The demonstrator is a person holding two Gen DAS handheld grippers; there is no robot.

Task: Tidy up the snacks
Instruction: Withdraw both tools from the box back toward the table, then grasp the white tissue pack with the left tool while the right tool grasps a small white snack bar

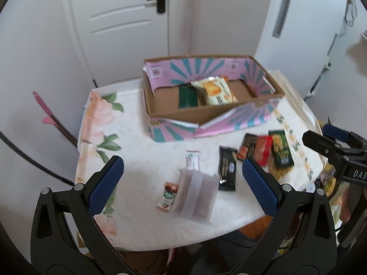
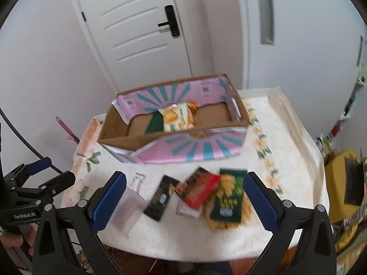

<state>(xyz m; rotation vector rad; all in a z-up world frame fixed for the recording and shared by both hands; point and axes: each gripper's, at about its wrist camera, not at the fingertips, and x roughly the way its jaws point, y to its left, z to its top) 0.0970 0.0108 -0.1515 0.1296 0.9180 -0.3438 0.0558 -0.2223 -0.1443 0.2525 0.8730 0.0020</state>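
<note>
Both tongs are held spread, nothing pinched: left gripper [image 1: 182, 178], right gripper [image 2: 184, 197], w/ blue ribbed pads. Glossy flat snack packets [image 2: 199, 192] are scattered on the floral-cloth table [image 2: 293, 160]; a yellow packet [image 1: 213, 89] is seen inside the cardboard box [image 1: 201, 112], pink-teal lined. White panelled door [image 1: 119, 11] behind.
</note>
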